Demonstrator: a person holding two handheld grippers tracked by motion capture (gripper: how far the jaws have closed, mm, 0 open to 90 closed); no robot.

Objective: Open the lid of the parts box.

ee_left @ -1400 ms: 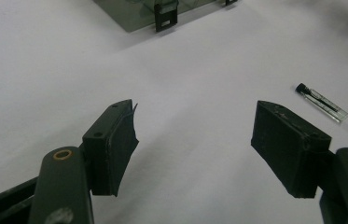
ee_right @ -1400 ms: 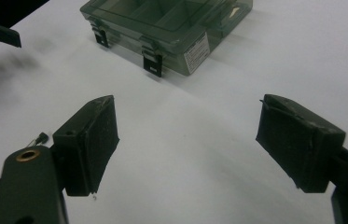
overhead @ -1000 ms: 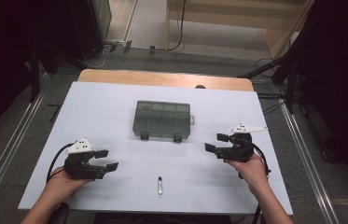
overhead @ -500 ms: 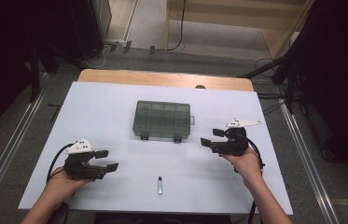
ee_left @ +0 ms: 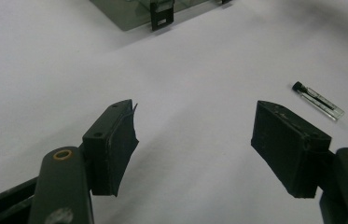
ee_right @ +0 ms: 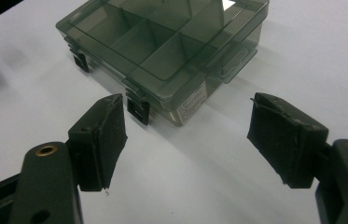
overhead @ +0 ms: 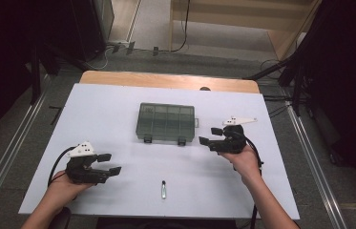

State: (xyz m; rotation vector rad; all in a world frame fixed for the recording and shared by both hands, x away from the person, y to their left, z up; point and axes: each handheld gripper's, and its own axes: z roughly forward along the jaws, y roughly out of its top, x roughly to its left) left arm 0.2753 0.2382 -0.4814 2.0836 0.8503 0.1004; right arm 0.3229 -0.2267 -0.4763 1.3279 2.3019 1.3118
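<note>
Two grippers sit apart over my white table (overhead: 118, 105), where the smoky compartment box (overhead: 167, 122) lies lid-down and latched at the centre, its visible compartments bare, and a small clear vial (overhead: 163, 189) lies alone near the front edge. My right gripper (overhead: 207, 142), jaws spread with nothing between them though they have just been narrowing slightly, points at the box's near right corner, while my left gripper (overhead: 110, 163) waits released at front left. Seen from the right gripper, the box's black latches (ee_right: 137, 109) and side label (ee_right: 192, 103) stand out; from the left gripper, the vial's dark cap (ee_left: 297, 86) is visible.
</note>
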